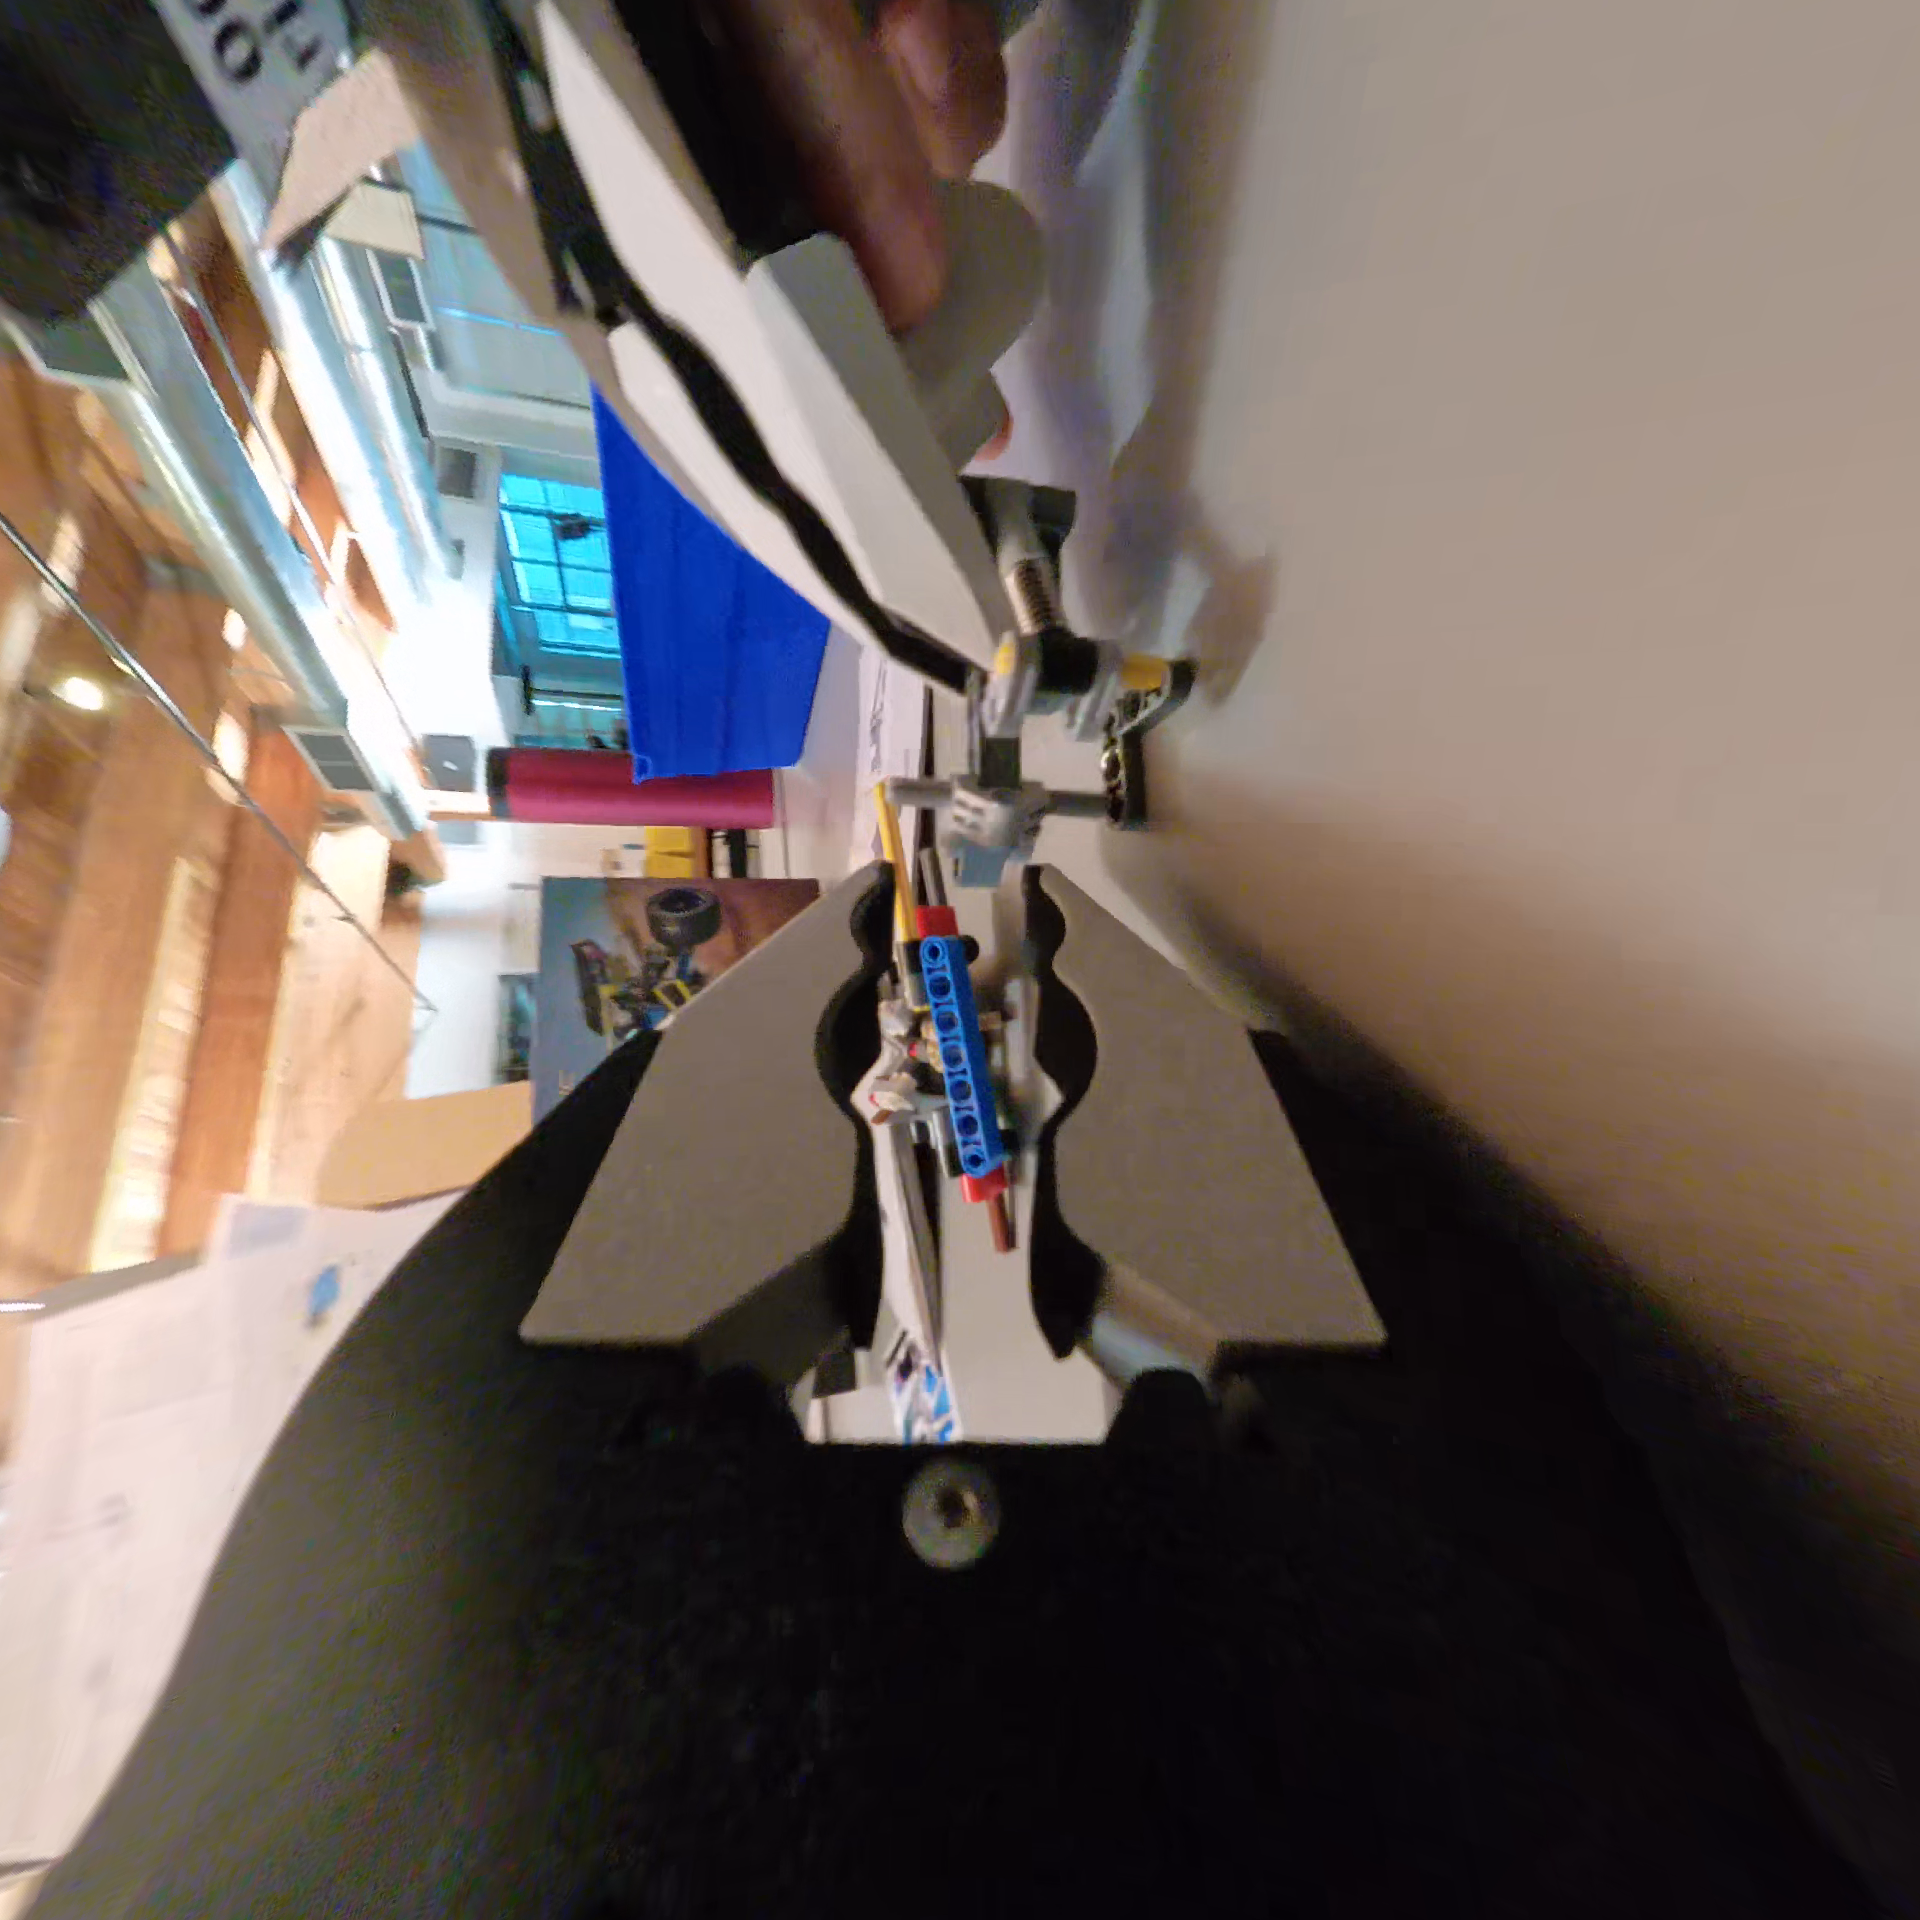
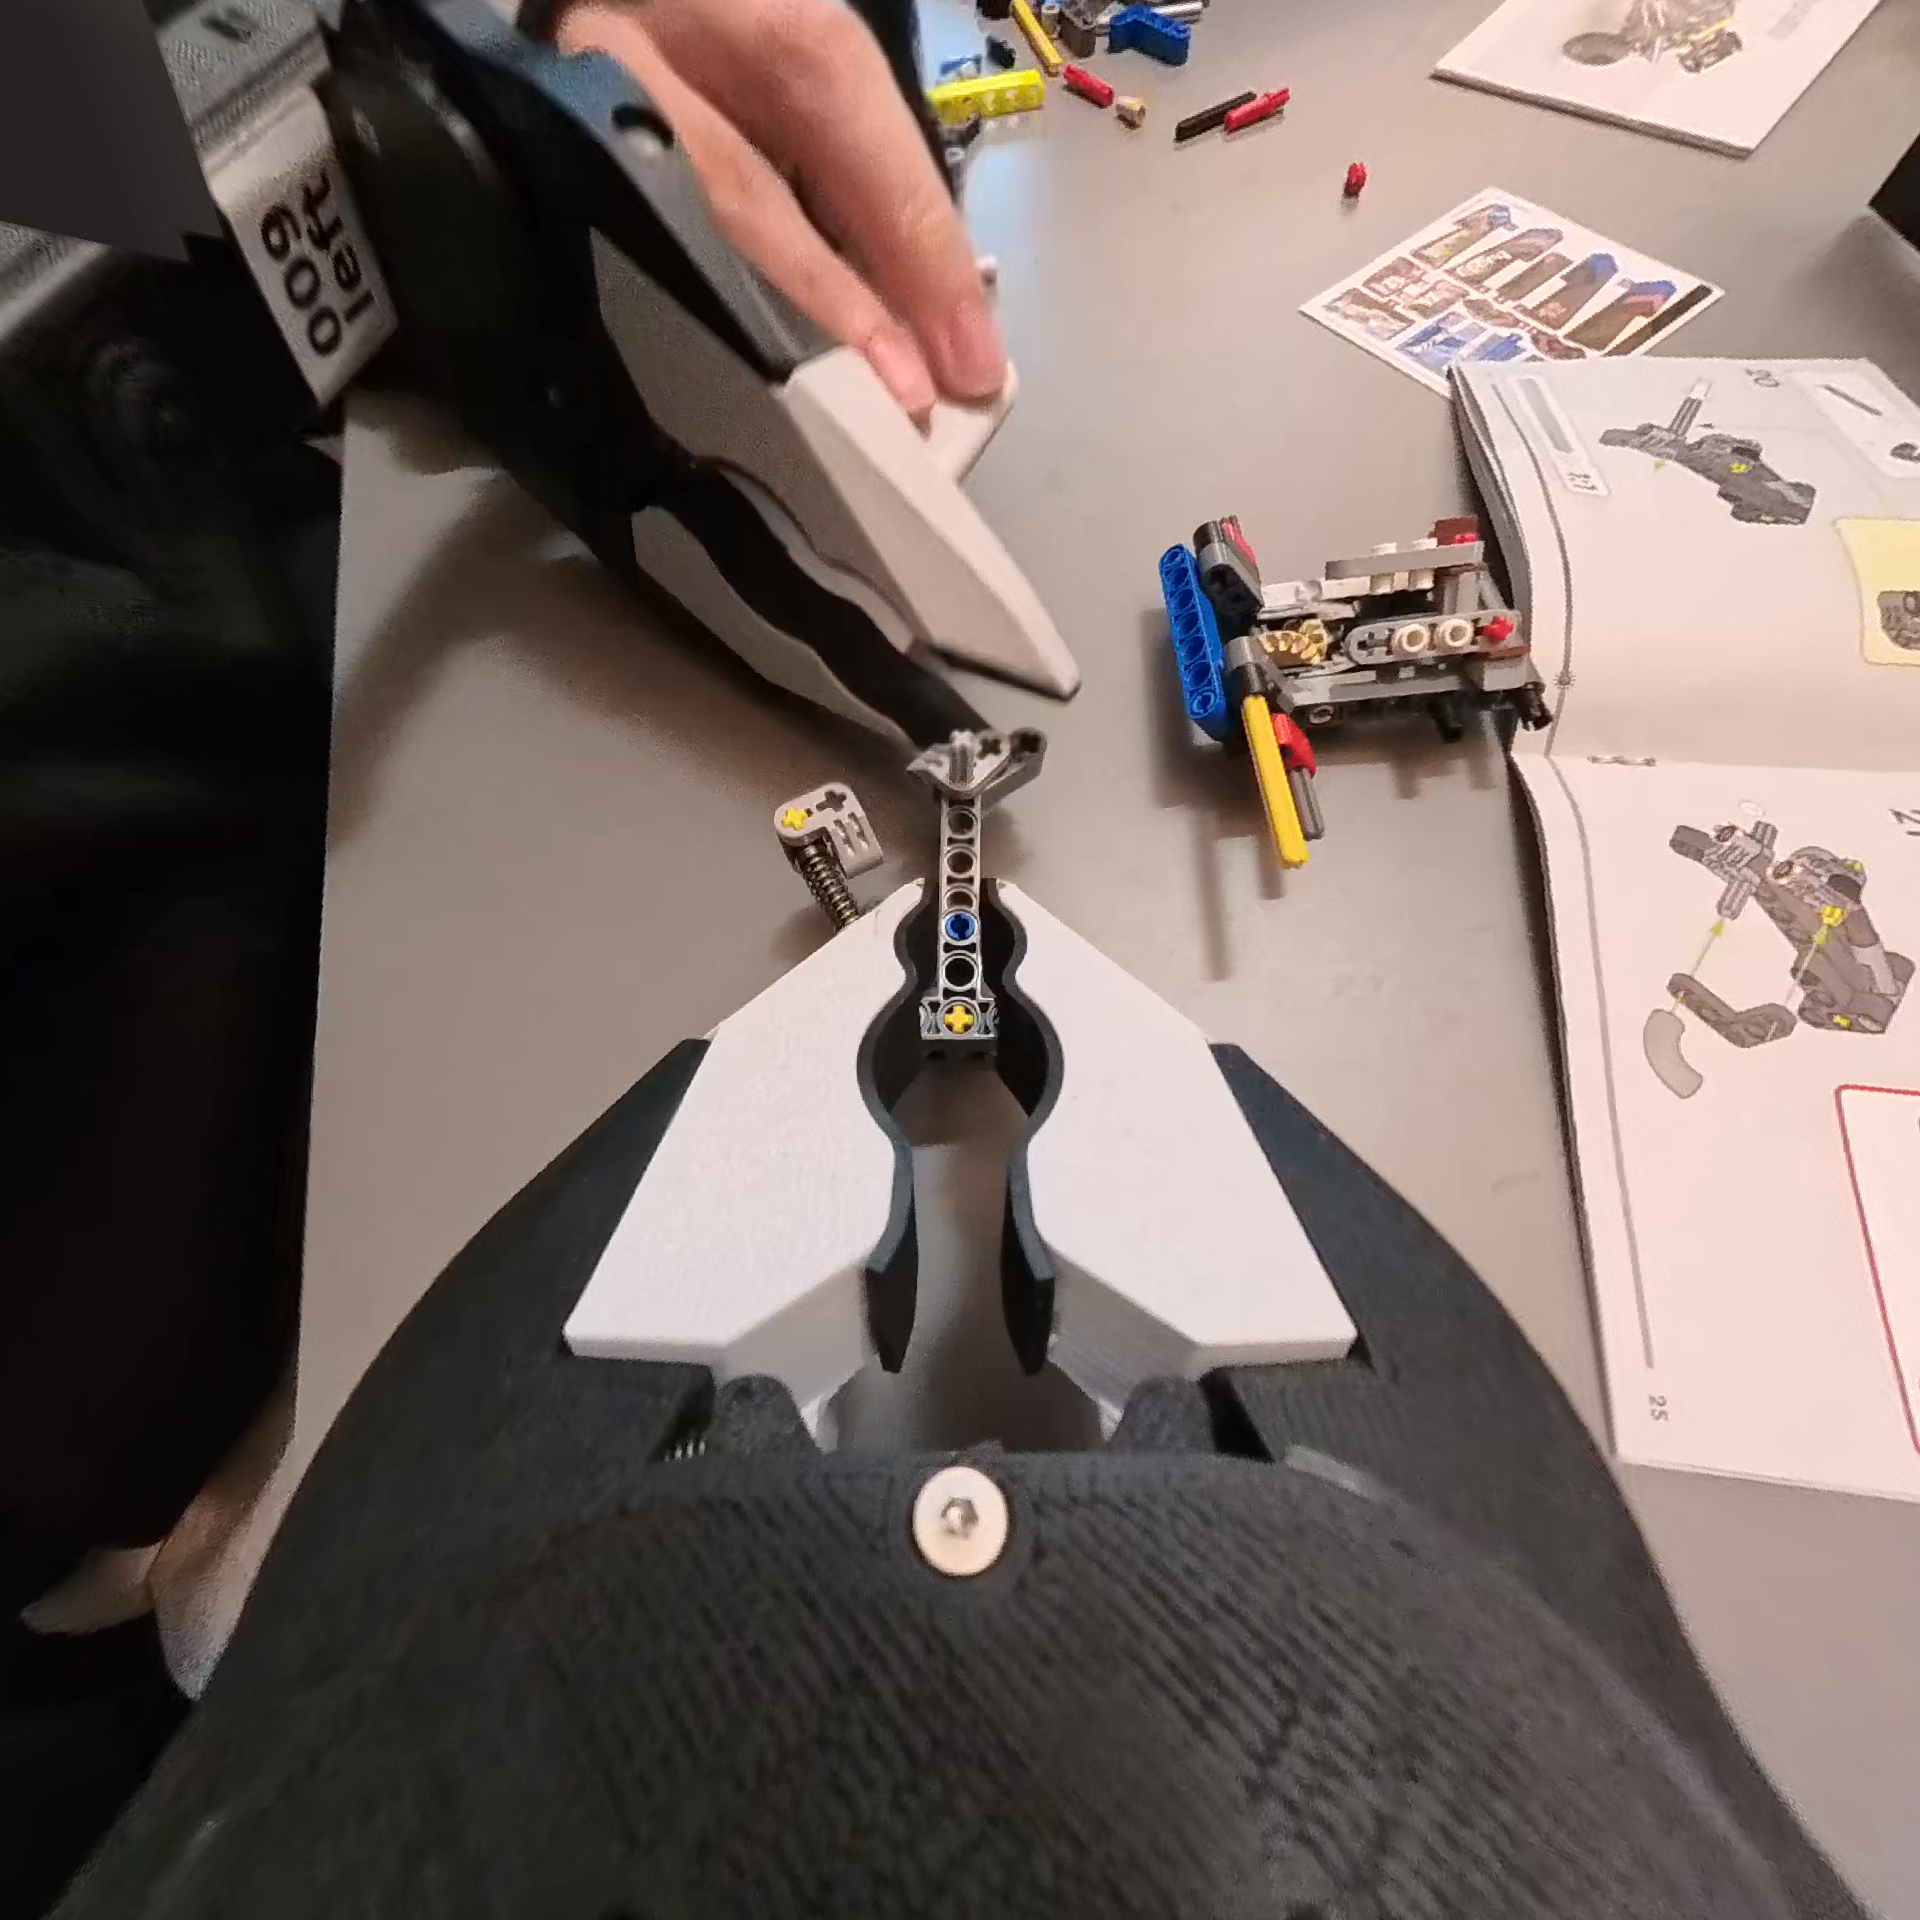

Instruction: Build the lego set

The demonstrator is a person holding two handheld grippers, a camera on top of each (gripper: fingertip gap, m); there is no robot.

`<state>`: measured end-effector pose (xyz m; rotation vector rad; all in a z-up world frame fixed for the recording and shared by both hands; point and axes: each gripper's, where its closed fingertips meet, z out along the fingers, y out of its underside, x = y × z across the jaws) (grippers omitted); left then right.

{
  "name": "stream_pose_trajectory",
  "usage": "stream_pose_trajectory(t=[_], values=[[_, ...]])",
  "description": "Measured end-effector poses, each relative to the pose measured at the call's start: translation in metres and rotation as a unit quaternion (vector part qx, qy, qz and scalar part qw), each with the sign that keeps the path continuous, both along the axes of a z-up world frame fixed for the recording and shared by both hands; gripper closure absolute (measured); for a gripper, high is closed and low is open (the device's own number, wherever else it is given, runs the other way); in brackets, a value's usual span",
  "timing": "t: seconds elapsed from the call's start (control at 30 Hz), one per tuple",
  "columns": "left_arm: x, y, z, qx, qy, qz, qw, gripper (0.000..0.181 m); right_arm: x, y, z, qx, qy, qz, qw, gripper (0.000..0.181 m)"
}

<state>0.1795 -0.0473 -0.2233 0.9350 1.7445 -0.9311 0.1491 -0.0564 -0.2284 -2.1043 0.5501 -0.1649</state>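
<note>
My right gripper (image 2: 961, 894) is shut on a grey holed beam sub-assembly (image 2: 961, 940) and holds it just above the grey table (image 2: 623, 727). A grey connector (image 2: 977, 764) sits at the beam's far end, and a spring shock absorber (image 2: 831, 852) hangs off its left side. My left gripper (image 2: 1023, 696) hovers just beyond it, slightly open and empty. In the left wrist view the same sub-assembly (image 1: 1039, 675) sits ahead of my left gripper (image 1: 961, 883). The chassis build with its blue beam (image 2: 1351, 634) lies to the right and also shows in the left wrist view (image 1: 961, 1049).
An open instruction booklet (image 2: 1714, 935) lies at the right, touching the chassis. A sticker sheet (image 2: 1507, 291) and a second booklet (image 2: 1662, 62) lie farther back. Loose parts (image 2: 1039, 73) are scattered at the far edge. The set's box (image 1: 644, 987) stands behind. Less than 4 cm separates the two grippers' tips.
</note>
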Motion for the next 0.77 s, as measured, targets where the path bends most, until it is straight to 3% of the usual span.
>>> stream_pose_trajectory(t=[0.13,0.23,0.37,0.43,0.57,0.77], values=[[0.003,0.007,0.0,0.0,0.094,0.0,0.996,0.149,-0.002,0.0,-0.001,0.009,0.016,-0.008,1.0,0.176],[0.002,0.011,0.005,-0.003,0.214,-0.008,0.977,0.15,-0.001,0.0,-0.001,0.012,0.025,-0.01,1.0,0.176],[-0.004,0.016,0.007,0.03,0.427,-0.023,0.903,0.151,0.001,-0.001,-0.002,0.015,0.032,-0.018,0.999,0.176],[-0.004,0.016,0.003,0.055,0.496,-0.018,0.866,0.148,0.001,-0.001,-0.002,0.015,0.031,-0.02,0.999,0.176],[-0.002,0.017,-0.011,0.104,0.525,0.003,0.845,0.154,0.002,0.0,-0.002,0.01,0.023,-0.029,0.999,0.176],[-0.014,0.012,-0.022,0.136,0.528,0.026,0.838,0.167,0.005,0.001,-0.002,0.004,0.01,-0.048,0.999,0.176]])
